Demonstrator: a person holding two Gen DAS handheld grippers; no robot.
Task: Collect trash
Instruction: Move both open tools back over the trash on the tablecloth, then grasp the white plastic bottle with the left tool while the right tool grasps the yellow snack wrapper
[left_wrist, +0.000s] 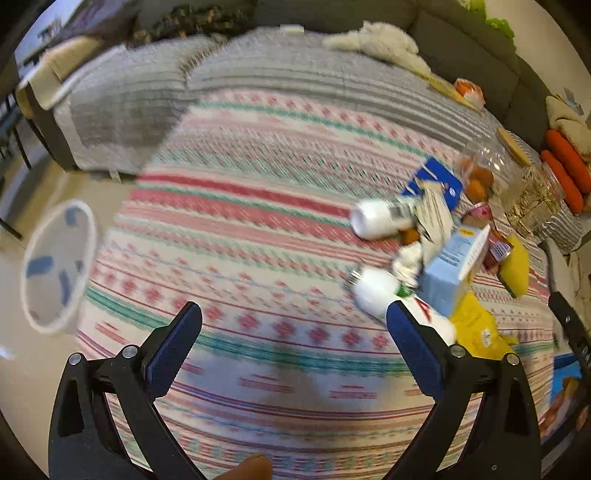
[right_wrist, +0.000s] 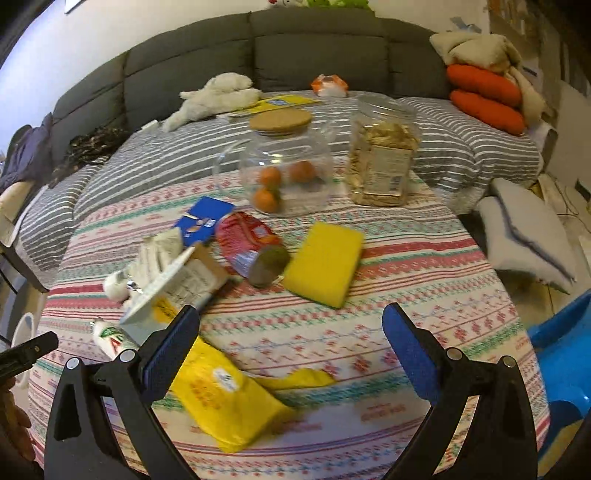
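Both grippers wide open, nothing held. Left gripper hovers over the patterned cloth; the trash heap lies to its right, a white bottle just beside its right finger. The bin sits on the floor, far left. Right gripper hangs over a yellow wrapper, near. Best bet: straddle one piece squarely, close firmly, leave the jar alone.
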